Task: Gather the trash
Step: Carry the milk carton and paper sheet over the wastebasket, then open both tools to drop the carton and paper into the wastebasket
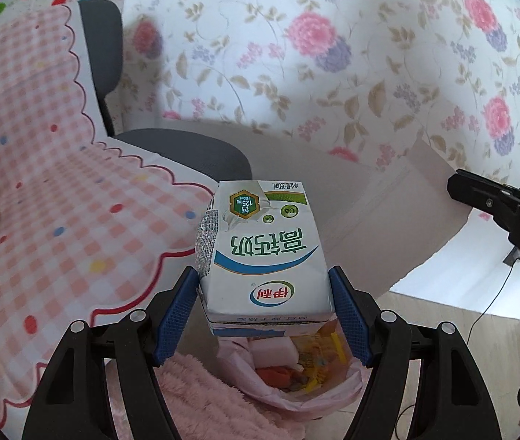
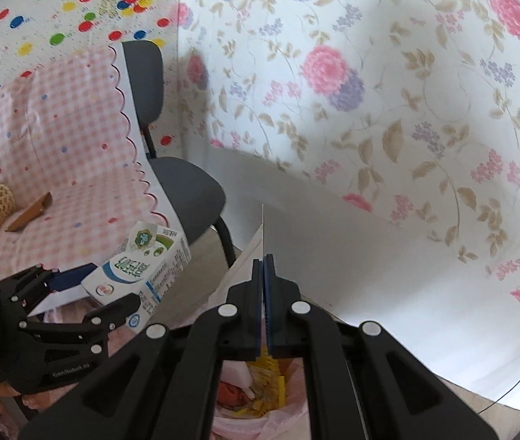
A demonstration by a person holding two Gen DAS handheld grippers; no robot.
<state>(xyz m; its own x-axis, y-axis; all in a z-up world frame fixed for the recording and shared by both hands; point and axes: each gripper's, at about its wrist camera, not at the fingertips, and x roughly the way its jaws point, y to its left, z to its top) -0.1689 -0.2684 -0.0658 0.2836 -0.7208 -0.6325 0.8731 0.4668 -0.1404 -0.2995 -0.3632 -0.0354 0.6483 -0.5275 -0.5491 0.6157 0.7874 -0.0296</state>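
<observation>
- Holding the milk carton (image 1: 265, 253) between blue pads, the left gripper (image 1: 264, 315) pinches it across its two broad side faces, near the end that faces the camera; print reads upside down in the left wrist view.
- Right gripper (image 2: 264, 304): jaws pressed together, nothing between them.
- Bin bag (image 1: 296, 385), pale pink, sits at 6 o'clock below the carton, just beyond the jaws; it already holds mixed scraps in orange, yellow and white. In the right wrist view the same bag shows at 6 o'clock under the closed fingers.
- Handling judgement: carton looks light and probably empty, thin card walls that dent under squeeze; coated surface likely a bit slick. Grip across the flat sides near an end fold, where the card is stiffest, seems sound. Corners are crisp, no visible crush.
- Pink fluffy rug (image 1: 201, 392) at 7 o'clock beside the bag.
- Checked tablecloth (image 1: 58, 201) at 9 o'clock; a brown item at its left edge is cut off and I cannot identify it.
- Grey chair (image 1: 186, 150) at 11 o'clock, floral wall (image 1: 333, 55) behind.
- Hidden: bag rim mostly blocked by gripper bodies; the carton's far end and its opening are not visible; whether liquid remains cannot be told.
</observation>
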